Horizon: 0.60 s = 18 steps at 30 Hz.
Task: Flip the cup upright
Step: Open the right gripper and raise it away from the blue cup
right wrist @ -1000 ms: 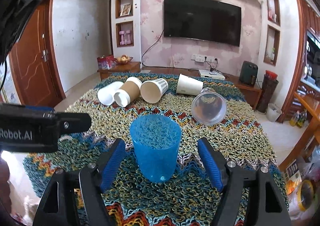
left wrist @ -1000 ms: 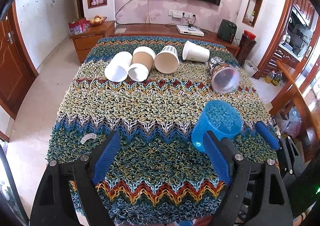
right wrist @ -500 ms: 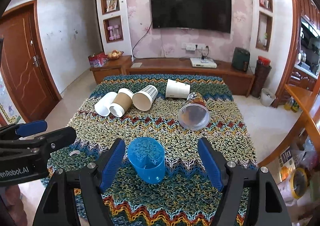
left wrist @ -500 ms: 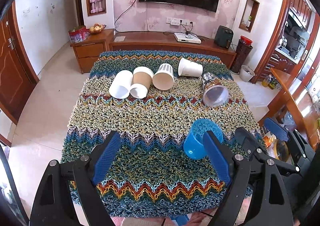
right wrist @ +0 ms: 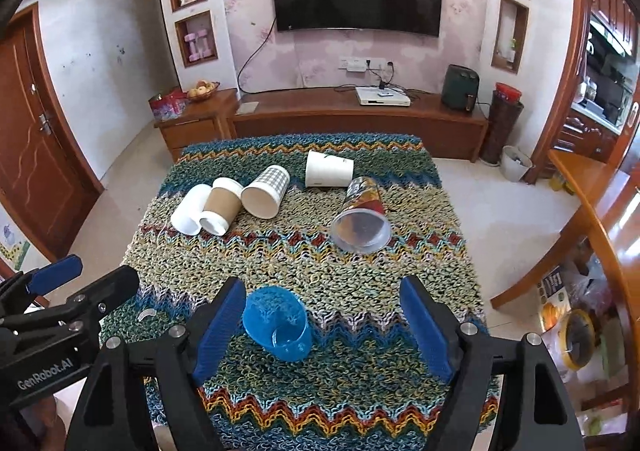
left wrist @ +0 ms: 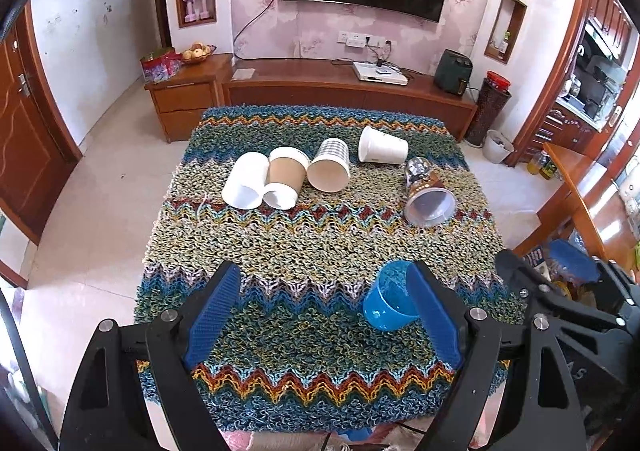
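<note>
A blue plastic cup [left wrist: 387,297] [right wrist: 279,321] stands upright on the knitted cloth near the table's front edge. My left gripper [left wrist: 326,321] is open and empty, raised above the front of the table, with the blue cup partly behind its right finger. My right gripper [right wrist: 323,327] is open and empty, with the cup just inside its left finger [right wrist: 219,323]. Several cups lie on their sides at the far end: a white cup [left wrist: 246,181], a brown sleeved cup [left wrist: 285,177], a checked cup [left wrist: 330,170], another white cup [left wrist: 382,150] and a clear printed cup [left wrist: 426,193].
The table is covered by a zigzag knitted cloth [left wrist: 288,235]. A wooden TV bench [left wrist: 340,85] stands behind it. A wooden table edge [right wrist: 600,211] is at the right. The other gripper shows in each view, at the right [left wrist: 560,299] and at the left [right wrist: 60,311].
Both grippers have pulled back and up from the table. The blue cup stays upright on the cloth, now farther from the right gripper's fingers and smaller in both views.
</note>
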### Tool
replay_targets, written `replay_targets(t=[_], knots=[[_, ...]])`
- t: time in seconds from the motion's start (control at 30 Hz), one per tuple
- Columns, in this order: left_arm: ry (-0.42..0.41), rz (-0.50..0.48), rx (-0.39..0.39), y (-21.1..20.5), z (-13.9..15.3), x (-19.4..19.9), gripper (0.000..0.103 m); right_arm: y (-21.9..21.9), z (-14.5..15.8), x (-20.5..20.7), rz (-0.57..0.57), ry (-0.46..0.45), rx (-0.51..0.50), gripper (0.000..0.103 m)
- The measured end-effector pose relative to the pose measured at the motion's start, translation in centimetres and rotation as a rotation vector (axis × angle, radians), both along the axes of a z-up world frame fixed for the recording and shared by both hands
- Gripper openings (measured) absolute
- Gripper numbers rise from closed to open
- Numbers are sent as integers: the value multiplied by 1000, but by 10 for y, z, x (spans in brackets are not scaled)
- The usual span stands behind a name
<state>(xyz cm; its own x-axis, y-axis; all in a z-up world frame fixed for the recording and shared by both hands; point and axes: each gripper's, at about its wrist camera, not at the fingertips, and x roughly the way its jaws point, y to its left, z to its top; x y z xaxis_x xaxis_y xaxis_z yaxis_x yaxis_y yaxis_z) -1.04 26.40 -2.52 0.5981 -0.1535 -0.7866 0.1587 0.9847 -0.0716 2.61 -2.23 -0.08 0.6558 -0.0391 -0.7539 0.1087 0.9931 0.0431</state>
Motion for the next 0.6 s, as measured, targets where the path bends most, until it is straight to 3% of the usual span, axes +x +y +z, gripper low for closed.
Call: replay_targets(t=[0.6], knots=[[25, 32, 26, -3, -3, 20, 87, 4, 13, 28, -33, 27, -32, 80]])
